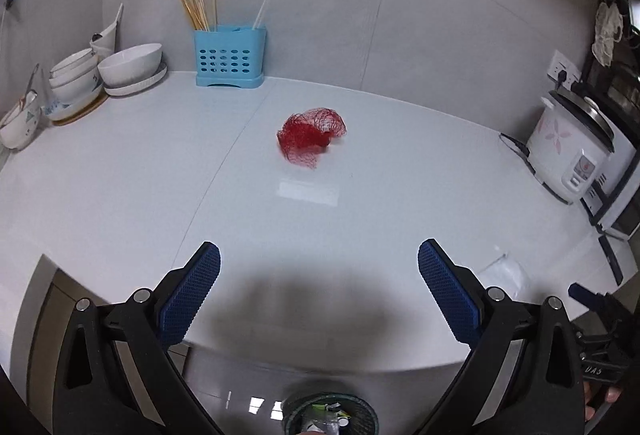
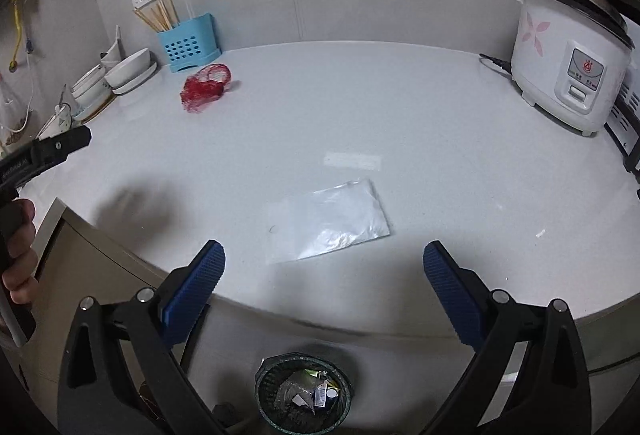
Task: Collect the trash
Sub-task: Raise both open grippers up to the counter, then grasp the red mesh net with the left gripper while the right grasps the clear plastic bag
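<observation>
Hovering both grippers at the counter's near edge, above the dark mesh wastebasket (image 2: 304, 393) on the floor. Left gripper (image 1: 319, 263) spread wide, empty, aimed at the crumpled red net bag (image 1: 312, 137) mid-frame. Right gripper (image 2: 324, 263) also apart, empty, lined up on the flat clear plastic bag (image 2: 332, 221) just ahead, likely the nearer pick.

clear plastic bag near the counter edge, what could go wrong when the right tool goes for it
The clear plastic bag lies flat and thin on the pale counter, so the open right tool may slide over it without catching. A push could slip it off the near edge, possibly missing the waste bin below. The red mesh net is loose, so it could snag the left tool.
</observation>
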Tool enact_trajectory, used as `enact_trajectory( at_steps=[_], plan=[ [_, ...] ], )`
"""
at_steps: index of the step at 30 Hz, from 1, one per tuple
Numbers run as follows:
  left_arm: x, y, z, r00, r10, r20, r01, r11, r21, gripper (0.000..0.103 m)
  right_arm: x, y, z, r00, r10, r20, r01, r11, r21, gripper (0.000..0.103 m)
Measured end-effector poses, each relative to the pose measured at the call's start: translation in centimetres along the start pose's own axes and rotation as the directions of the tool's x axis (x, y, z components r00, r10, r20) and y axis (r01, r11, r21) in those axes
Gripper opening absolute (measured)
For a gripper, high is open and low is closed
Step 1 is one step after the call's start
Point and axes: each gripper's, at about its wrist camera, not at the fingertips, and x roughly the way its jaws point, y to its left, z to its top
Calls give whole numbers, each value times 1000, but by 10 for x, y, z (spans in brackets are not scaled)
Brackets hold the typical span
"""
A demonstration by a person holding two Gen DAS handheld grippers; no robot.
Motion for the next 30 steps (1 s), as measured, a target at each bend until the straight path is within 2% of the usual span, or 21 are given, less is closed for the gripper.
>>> enact_trajectory(
  at_steps=[2, 7, 12, 15, 18, 24, 30],
  plan=[
    [20, 1, 19, 1000, -3, -19, 3, 1000, -19, 97, 17, -8, 11, 999, 0, -35, 0, 1000, 9, 95],
    [78, -8, 55, 994, 94, -53, -91, 994, 53, 97, 59, -28, 27, 992, 21, -128, -14, 998, 58, 95],
    [132, -2, 85, 990, 115, -86, -112, 993, 37, 97, 82, -31, 33, 985, 52, -162, -44, 998, 51, 95],
    [160, -1, 99, 984, 155, -84, -151, 987, 53, 97, 88, -24, 33, 984, 60, -166, -56, 998, 28, 95],
    [187, 1, 108, 977, 194, -89, -188, 979, 73, 97, 96, -19, 33, 982, 62, -181, -62, 998, 7, 95],
    [225, 9, 117, 978, 166, -126, -166, 986, 7, 97, 102, -11, 33, 980, 66, -188, -70, 997, -18, 95],
    [243, 7, 118, 971, 189, -144, -187, 982, 30, 96, 102, -4, 34, 977, 65, -203, -77, 996, -50, 95]
  ],
)
